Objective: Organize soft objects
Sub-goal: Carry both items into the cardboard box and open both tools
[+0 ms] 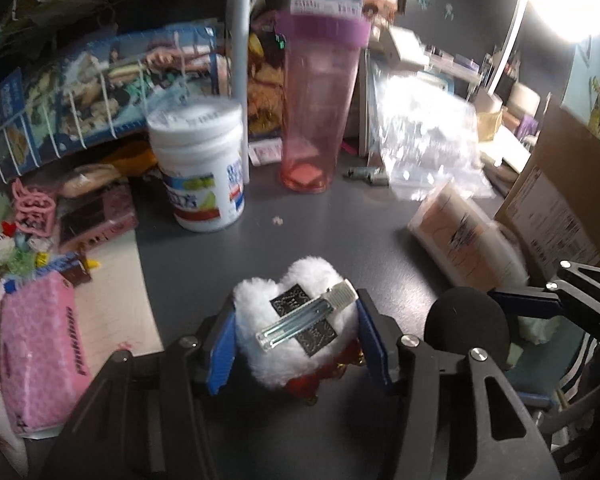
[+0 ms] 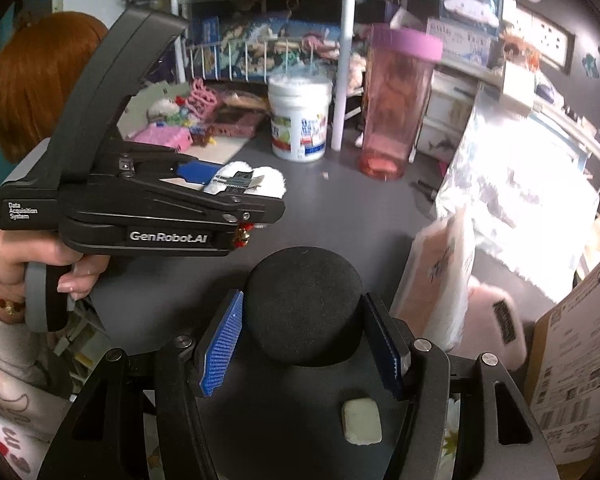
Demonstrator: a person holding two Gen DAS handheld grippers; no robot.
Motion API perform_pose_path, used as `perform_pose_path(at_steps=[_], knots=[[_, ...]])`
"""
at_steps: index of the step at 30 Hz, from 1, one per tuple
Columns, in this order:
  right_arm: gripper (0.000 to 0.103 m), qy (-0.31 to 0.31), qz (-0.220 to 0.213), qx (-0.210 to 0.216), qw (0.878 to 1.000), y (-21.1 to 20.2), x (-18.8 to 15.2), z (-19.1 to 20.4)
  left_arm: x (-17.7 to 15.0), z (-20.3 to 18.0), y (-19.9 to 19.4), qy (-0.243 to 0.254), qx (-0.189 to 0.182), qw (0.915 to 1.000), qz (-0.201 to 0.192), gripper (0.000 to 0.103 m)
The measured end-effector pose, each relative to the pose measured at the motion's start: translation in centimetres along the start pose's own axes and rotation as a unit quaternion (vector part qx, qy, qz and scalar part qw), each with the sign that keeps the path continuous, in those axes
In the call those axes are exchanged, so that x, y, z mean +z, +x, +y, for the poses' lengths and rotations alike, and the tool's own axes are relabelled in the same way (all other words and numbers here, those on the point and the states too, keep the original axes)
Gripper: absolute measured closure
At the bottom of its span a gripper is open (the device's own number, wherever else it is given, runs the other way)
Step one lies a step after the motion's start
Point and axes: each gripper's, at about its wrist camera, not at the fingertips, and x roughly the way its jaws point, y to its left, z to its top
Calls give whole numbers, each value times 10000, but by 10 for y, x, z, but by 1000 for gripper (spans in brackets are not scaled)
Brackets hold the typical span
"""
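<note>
My left gripper (image 1: 296, 340) is shut on a white fluffy heart-shaped hair clip (image 1: 300, 320), metal clip side up, with red trim and a small bell below. It holds the clip just above the dark desk (image 1: 340, 232). My right gripper (image 2: 304, 336) is shut on a round black foam ball (image 2: 304, 304). In the left wrist view the ball (image 1: 466, 322) and the right gripper's fingers (image 1: 520, 300) sit at the lower right. In the right wrist view the left gripper (image 2: 260, 200) with the white clip (image 2: 244, 182) is at the left, held by a hand.
A white tub (image 1: 200, 164) and a tall pink tumbler (image 1: 320, 112) stand at the back. A plastic bag (image 1: 428, 136), a wrapped pink packet (image 1: 464, 240) and a cardboard box (image 1: 560, 200) are on the right. A pink tissue pack (image 1: 36, 348) lies left. A small pale block (image 2: 362, 420) lies near.
</note>
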Motion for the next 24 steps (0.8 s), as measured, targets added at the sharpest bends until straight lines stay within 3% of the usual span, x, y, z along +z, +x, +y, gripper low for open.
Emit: perform_pose_path(at_steps=[6, 8, 14, 24], knots=[[46, -91, -502, 3, 9987, -35, 22, 5, 17, 4, -44, 59, -212, 9984, -513, 53], [46, -147, -644, -55, 9978, -44, 28, 4, 21, 1, -52, 173, -101, 9977, -643, 53], [46, -119, -845, -228, 9961, -62, 30, -2, 30, -6, -58, 93, -288, 9968, -733, 55], [46, -33, -1568, -650, 9855, -126, 37, -26, 70, -47, -101, 533, -601, 9872, -1376, 56]])
